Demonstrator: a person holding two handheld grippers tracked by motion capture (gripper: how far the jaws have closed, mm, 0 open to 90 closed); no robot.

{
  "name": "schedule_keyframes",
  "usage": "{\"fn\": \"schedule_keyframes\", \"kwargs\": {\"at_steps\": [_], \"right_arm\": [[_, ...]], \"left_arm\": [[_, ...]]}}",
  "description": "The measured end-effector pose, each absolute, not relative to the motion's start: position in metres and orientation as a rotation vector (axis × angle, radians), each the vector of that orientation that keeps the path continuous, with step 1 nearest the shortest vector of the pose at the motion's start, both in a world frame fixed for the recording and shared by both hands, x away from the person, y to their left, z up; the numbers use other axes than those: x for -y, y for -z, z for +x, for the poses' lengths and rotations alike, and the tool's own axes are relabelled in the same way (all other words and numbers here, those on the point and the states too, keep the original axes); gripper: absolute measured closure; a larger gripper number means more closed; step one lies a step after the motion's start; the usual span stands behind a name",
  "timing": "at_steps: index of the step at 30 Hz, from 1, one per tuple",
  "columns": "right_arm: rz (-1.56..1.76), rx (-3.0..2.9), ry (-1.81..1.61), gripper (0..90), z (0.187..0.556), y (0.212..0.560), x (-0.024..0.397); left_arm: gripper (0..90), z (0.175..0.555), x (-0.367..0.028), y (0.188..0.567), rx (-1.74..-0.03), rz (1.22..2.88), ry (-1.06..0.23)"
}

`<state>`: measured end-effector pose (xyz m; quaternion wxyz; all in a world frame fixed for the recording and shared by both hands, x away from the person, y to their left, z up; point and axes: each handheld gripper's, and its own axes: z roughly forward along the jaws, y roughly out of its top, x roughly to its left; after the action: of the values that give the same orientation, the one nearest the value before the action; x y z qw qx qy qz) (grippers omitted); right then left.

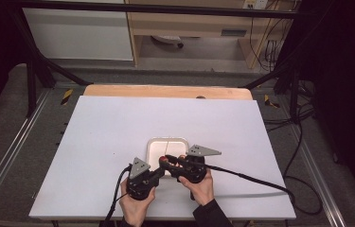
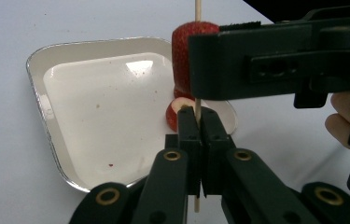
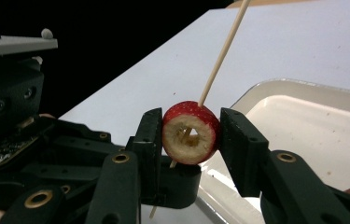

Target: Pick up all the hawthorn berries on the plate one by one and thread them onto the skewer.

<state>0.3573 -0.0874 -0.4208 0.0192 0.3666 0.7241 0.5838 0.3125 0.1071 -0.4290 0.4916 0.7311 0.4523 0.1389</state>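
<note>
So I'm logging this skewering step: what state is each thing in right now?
Left gripper: shut on the skewer.
Right gripper: shut on the strawberry.
Skewer: upright, run through the strawberry.
Strawberry: hollowed, threaded on the skewer.
Second strawberry piece: lower on the skewer.
Tray: juice-specked.

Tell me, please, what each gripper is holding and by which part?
Left gripper pinches the wooden skewer near its lower end; right gripper clamps the strawberry piece by its sides.
</note>
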Motion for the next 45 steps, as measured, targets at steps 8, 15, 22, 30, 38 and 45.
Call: {"fn": "schedule_keyframes", "kwargs": {"at_steps": [8, 15, 22, 30, 38, 45], "right_arm": [[1.105, -2.223, -1.773, 42.1, 0.361, 0.411, 0.094], [1.084, -2.297, -1.54, 21.6, 0.375, 0.395, 0.11], [1.055, -2.439, -1.271, 14.9, 0.386, 0.391, 0.117], [0.912, -2.598, -1.033, 12.5, 0.393, 0.391, 0.106], [0.633, -2.776, -0.891, 20.2, 0.405, 0.389, 0.088], [0.473, -2.853, -0.774, 24.2, 0.414, 0.395, 0.076]], "left_arm": [[88.7, 0.311, -0.119, 0.434, -1.109, 1.776, -0.364], [88.6, 0.309, -0.132, 0.439, -1.12, 1.791, -0.383], [88.4, 0.304, -0.139, 0.44, -1.106, 1.794, -0.383], [88.4, 0.304, -0.144, 0.444, -1.09, 1.814, -0.387], [88.3, 0.303, -0.147, 0.446, -1.084, 1.817, -0.386], [88.3, 0.303, -0.149, 0.445, -1.082, 1.815, -0.39]]}}
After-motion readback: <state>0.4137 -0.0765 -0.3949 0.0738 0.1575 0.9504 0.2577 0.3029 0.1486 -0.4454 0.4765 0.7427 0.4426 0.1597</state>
